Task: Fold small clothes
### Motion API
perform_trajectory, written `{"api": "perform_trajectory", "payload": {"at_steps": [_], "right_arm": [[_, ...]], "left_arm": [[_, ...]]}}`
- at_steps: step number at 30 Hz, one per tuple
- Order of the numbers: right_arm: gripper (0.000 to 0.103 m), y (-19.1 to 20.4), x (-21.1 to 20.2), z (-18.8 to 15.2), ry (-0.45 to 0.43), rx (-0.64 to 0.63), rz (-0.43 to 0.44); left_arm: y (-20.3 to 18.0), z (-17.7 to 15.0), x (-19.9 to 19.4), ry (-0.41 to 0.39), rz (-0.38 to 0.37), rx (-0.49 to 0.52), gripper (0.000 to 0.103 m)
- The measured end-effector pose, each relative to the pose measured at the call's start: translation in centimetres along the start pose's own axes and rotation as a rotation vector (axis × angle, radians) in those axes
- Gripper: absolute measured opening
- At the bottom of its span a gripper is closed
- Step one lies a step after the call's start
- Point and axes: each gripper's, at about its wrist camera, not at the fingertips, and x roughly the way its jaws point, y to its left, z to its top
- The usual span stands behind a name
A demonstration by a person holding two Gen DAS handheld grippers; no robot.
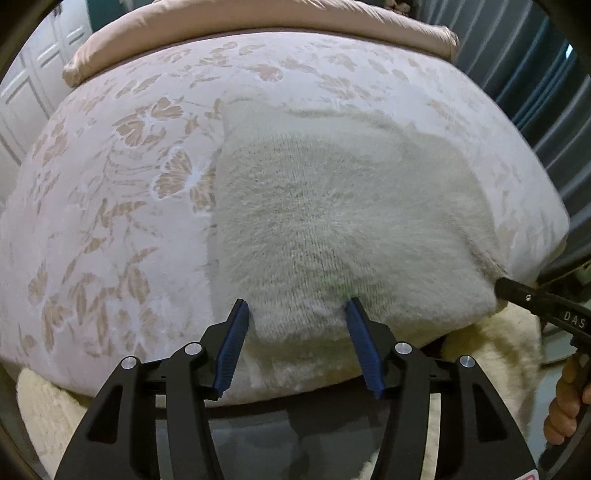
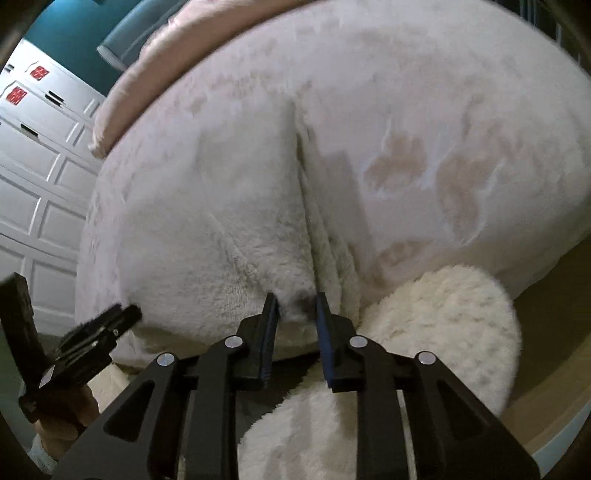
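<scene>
A fuzzy white knitted garment [image 1: 332, 206] lies flat on the flowered pink bed cover [image 1: 110, 184], its near edge at the bed's front edge. My left gripper [image 1: 297, 314] is open, its blue pads either side of the garment's near left edge. My right gripper [image 2: 297, 302] has its jaws partly closed around the garment's near right corner [image 2: 295, 310]; whether they pinch it is unclear. The garment fills the middle of the right wrist view [image 2: 229, 221]. The right gripper's tip shows in the left wrist view [image 1: 517, 291], the left one in the right wrist view [image 2: 125, 314].
A pink duvet [image 1: 258, 22] is bunched along the far side of the bed. A fluffy cream rug [image 2: 443, 332] lies on the floor below the bed's front edge. White panelled wardrobe doors [image 2: 37, 184] stand to the left.
</scene>
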Motion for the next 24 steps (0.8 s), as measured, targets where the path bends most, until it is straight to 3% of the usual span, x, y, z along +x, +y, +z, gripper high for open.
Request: {"api": "perform_trajectory", "payload": {"at_steps": [3,7,10,12,14,16,21,24], "right_arm": [[0.021,2.9,-2.3,0.4,-0.086,-0.081,-0.044],[0.020,8.3,-1.7,0.9,-0.083,-0.208,0.050],[0.019,11.6,2.7,0.1,0.013,-0.307,0.031],[0.017,11.2,6.9,-1.2,0.138,-0.318,-0.010],[0.014,9.7,10.0,-2.9,0.203,-0.290,-0.007],[0.014,9.4,9.3,-2.9,0.201,-0.269,0.008],[0.017,11.0,4.1,-0.5,0.068,-0.296,0.037],[0.017,12.0,4.8,-0.4,0.082,-0.332,0.053]], "left_arm": [[0.9,-0.4,-1.2,-0.010,-0.011,-0.043,0.054],[2.2,-1.0,-1.9,-0.005,0.029,-0.072,0.054],[3.7,-1.5,-2.3,-0.002,0.046,-0.109,0.054],[4.8,-1.8,-2.5,0.001,0.048,-0.140,0.054],[5.4,-1.9,-2.5,0.006,0.054,-0.159,0.054],[5.6,-2.0,-2.6,0.002,0.052,-0.162,0.054],[5.1,-1.9,-2.3,0.001,0.026,-0.152,0.054],[4.3,-1.8,-2.2,0.002,0.014,-0.134,0.054]]}}
